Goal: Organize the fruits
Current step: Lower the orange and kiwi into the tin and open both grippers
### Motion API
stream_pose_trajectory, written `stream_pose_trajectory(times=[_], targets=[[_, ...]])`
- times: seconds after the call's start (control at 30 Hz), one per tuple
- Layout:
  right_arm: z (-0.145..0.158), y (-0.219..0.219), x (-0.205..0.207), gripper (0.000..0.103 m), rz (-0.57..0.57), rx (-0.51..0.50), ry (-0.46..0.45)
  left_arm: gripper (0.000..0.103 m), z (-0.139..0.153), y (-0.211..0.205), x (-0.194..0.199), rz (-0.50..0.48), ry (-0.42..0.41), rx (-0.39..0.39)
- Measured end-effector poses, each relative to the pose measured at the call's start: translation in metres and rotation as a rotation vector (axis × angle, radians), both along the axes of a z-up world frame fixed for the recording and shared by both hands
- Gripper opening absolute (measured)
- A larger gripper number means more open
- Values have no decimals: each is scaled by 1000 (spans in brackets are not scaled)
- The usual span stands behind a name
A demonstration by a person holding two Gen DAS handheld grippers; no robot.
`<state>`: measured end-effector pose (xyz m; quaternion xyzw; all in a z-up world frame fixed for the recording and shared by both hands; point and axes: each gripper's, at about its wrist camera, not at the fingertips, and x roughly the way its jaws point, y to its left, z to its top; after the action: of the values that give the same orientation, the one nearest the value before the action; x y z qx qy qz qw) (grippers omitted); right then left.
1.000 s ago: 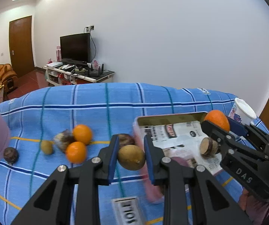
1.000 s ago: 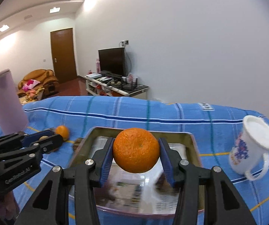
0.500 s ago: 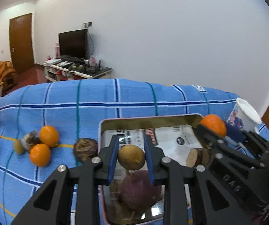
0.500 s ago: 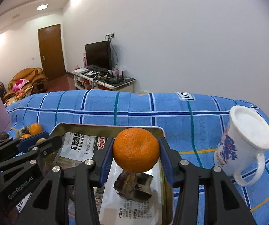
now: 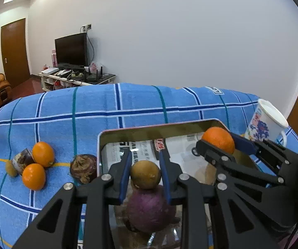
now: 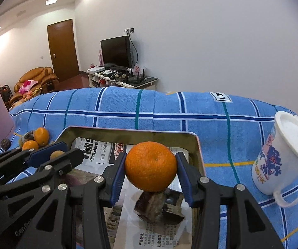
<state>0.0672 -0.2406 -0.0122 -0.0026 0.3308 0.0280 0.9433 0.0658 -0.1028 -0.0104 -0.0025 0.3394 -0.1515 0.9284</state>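
Held over the newspaper-lined tray [image 5: 115, 133]: a yellow-brown fruit [image 5: 145, 174] clamped in the left gripper [image 5: 145, 175] above a purple fruit [image 5: 149, 207], an orange [image 6: 150, 169] clamped in the right gripper [image 6: 151, 171] near the tray's right wall.

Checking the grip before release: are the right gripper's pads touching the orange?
Touching. In the right wrist view both blue pads of the right gripper press against the sides of the orange, with no gap.
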Motion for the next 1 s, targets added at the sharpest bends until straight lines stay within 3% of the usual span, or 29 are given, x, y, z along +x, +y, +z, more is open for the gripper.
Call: stream_pose_trajectory(times=[0.57,0.77,0.87,0.9,0.93,1.0], targets=[[-9,-4,12,51,43,120,60,33,-1,9,0,22,-1,-36],[2,-15,4,52,67,232,10,65,6,31,-5,72,-10,-165],[9,-21,-3,66,72,286,-43,82,14,42,-11,98,-48,-225],[12,-25,-6,72,64,311,-66,93,16,47,-12,116,-57,-237],[13,-28,-9,72,58,333,-81,99,18,53,-14,148,-74,-247],[17,-36,-14,72,37,387,-114,100,21,62,-17,217,-110,-257]])
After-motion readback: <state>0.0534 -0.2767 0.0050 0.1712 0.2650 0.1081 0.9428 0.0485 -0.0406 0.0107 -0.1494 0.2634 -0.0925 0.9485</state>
